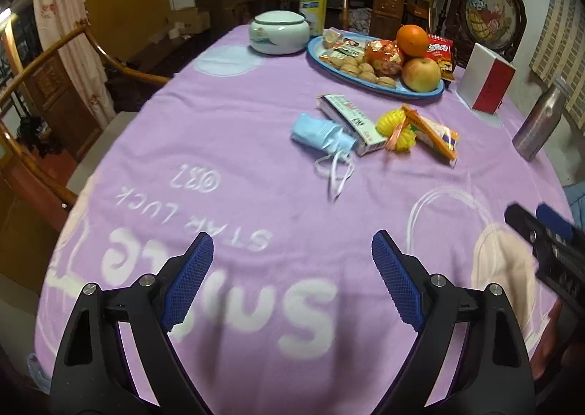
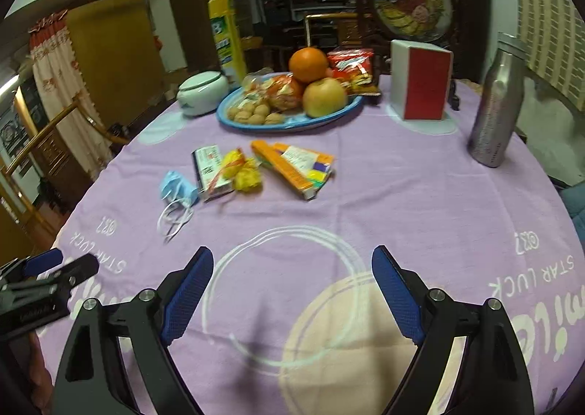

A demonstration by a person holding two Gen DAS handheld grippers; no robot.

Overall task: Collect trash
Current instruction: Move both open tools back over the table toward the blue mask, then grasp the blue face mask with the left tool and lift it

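Both grippers, left and right, are hovering wide and holding nothing over the near table. The trash is lying mid-table: mask, white box, yellow wrapper, orange packet, near the blue plate.

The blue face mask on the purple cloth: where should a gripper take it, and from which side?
Probably the bunched blue body of the face mask, taken from above with the open left gripper. It lies crumpled, giving folds to pinch; its white ear loops trail flat toward the camera and look too thin. The small box crowds its far side, so approach from the near side.
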